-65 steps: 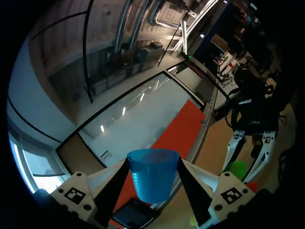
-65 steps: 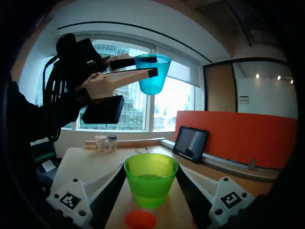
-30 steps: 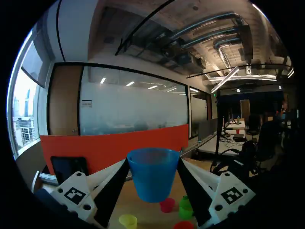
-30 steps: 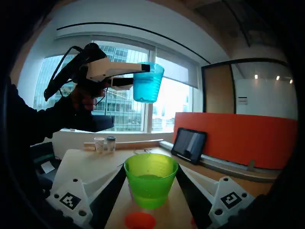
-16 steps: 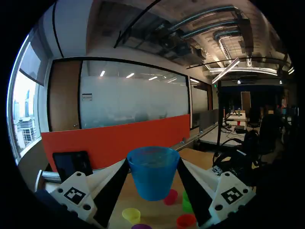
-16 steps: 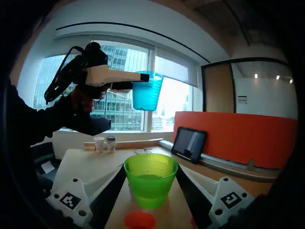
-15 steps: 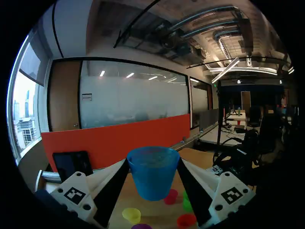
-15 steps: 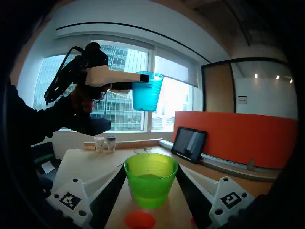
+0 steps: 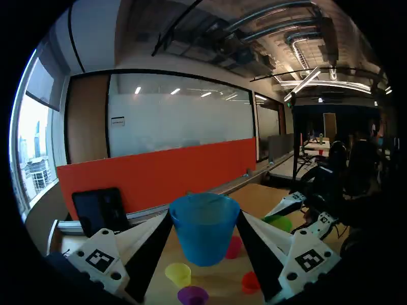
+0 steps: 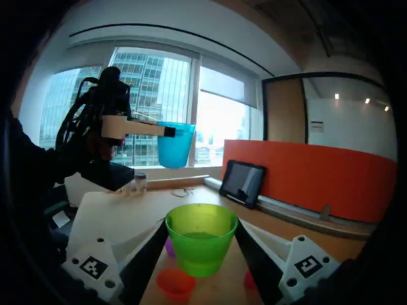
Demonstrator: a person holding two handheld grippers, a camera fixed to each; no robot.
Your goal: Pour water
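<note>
Pour looks finished

My left gripper (image 9: 203,217) jaws clamp the blue cup (image 9: 204,234), upright above the counter (image 9: 220,282); right gripper (image 10: 202,222) jaws pinch the green cup (image 10: 201,249), liquid inside. Only setting down seems left. Since two seconds ago, blue cup levelled and dropped lower

**No legible writing**

A small white notice (image 9: 117,121) hangs on the frosted glass wall (image 9: 178,122), its print too small to read. The fingers of the left gripper (image 9: 204,216) and the right gripper (image 10: 202,223) carry square black-and-white coded markers (image 9: 99,260), patterns without letters or numbers. The tablet (image 9: 100,209) leaning by the orange partition (image 9: 168,173) shows no readable text.
</note>
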